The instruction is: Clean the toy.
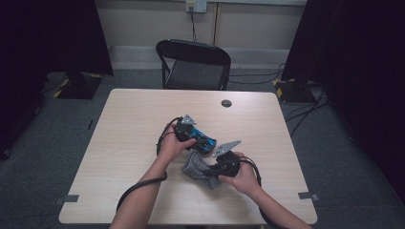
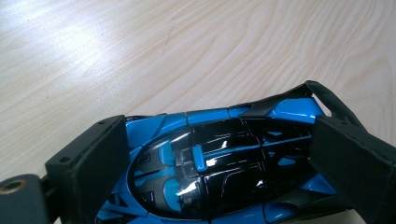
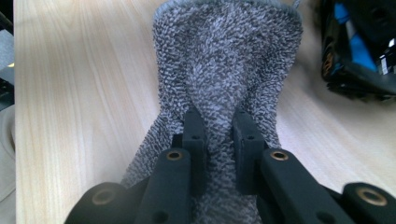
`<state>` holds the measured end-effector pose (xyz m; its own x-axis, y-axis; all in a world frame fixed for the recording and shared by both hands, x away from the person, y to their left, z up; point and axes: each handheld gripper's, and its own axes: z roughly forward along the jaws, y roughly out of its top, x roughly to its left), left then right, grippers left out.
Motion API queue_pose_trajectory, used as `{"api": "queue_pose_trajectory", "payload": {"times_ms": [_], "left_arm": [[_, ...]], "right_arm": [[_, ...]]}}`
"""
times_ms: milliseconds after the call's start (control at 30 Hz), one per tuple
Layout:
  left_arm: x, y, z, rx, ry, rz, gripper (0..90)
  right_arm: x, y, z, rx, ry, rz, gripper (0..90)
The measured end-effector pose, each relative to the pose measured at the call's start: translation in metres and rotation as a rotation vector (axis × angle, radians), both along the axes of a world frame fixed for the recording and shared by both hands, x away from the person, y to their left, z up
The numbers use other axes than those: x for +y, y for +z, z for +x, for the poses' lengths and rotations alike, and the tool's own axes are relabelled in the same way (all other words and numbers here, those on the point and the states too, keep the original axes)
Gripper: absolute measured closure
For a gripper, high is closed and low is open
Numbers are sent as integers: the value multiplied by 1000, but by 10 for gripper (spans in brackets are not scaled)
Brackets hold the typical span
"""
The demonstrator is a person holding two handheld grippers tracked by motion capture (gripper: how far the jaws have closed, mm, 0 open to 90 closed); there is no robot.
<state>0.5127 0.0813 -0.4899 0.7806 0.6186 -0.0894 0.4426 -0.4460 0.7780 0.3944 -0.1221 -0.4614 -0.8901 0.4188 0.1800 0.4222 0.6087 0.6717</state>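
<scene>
Two busy | left hand-held gripper (image 2: 219,163) clamps toy car (image 2: 219,158) | right hand-held gripper (image 3: 218,126) pinches grey cloth (image 3: 229,56)

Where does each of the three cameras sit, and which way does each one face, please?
High view: above the person's side, looking forward and down on the table; forearms, both hands, left gripper and right gripper show.
Left gripper view: rides the left gripper, looking along its jaws clamped on the blue toy car.
Right gripper view: rides the right gripper, looking along its jaws pinching the grey cloth.
Shared: the car and the wooden tabletop appear in all three; the cloth in the high and right gripper views.
</scene>
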Motion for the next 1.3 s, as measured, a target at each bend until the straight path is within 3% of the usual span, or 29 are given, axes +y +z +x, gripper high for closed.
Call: {"api": "queue_pose_trajectory", "payload": {"times_ms": [233, 433, 833, 1033, 1300], "left_arm": [[0, 0, 0, 0, 5, -6, 50], [0, 0, -1, 0, 6, -7, 50], [0, 0, 0, 0, -1, -3, 49], [0, 0, 0, -1, -1, -7, 49], [0, 0, 0, 4, -4, -8, 49]], "right_arm": [[-18, 14, 3, -3, -12, 19, 789], [-45, 29, 13, -24, -70, 19, 789], [-91, 51, 39, -36, -201, 71, 791], [-102, 50, 60, -41, -308, 64, 791], [-97, 40, 96, -53, -439, 63, 790]]}}
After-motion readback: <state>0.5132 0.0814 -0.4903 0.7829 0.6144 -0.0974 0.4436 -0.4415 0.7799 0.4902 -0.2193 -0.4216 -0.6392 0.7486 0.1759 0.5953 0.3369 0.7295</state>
